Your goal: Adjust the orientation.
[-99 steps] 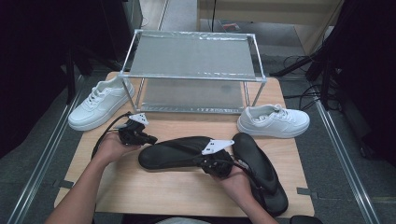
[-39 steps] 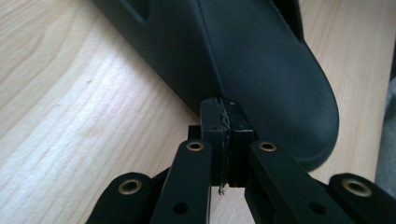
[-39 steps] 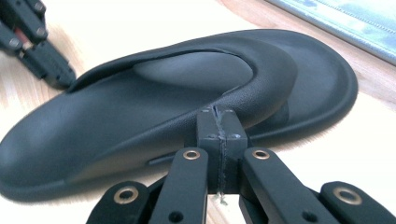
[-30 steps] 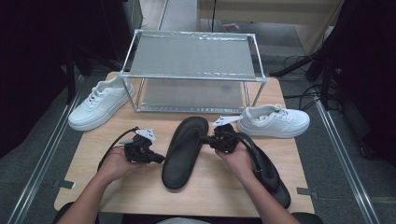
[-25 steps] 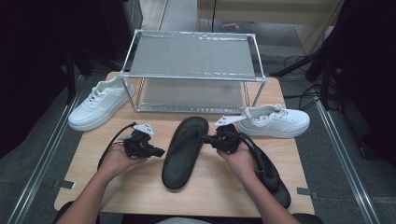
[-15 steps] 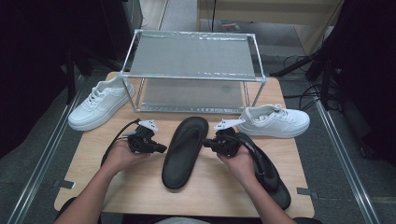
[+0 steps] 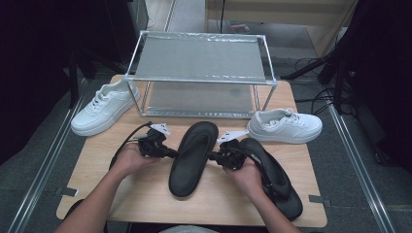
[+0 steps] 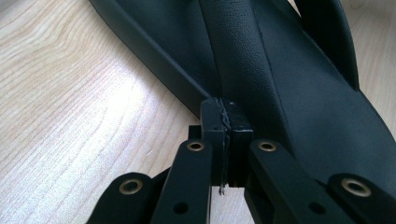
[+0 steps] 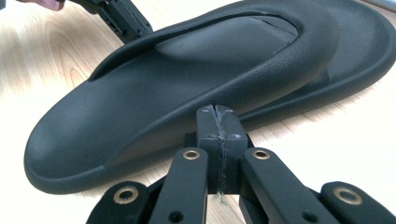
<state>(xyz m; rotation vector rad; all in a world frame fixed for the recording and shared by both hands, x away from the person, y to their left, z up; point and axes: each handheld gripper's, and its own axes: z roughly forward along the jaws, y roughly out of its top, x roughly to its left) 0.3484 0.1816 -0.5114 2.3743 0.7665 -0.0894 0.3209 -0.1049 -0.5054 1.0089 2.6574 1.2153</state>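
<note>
With both sets of jaws pressed together and pinching nothing, your left gripper (image 7: pixel 171 152) and right gripper (image 7: pixel 212 156) touch opposite edges of the black slipper (image 7: pixel 193 157). It lies sole-down mid-table (image 7: pixel 145 194), toe toward the metal rack (image 7: pixel 201 73). Its mate (image 7: pixel 277 179) lies under your right hand (image 7: pixel 248 175); white sneakers (image 7: pixel 104 108) (image 7: pixel 285 124) flank the rack.

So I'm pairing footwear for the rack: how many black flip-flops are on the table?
2. One black flip-flop lies mid-table between the left gripper and right gripper; the other flip-flop lies partly under the right hand.
</note>
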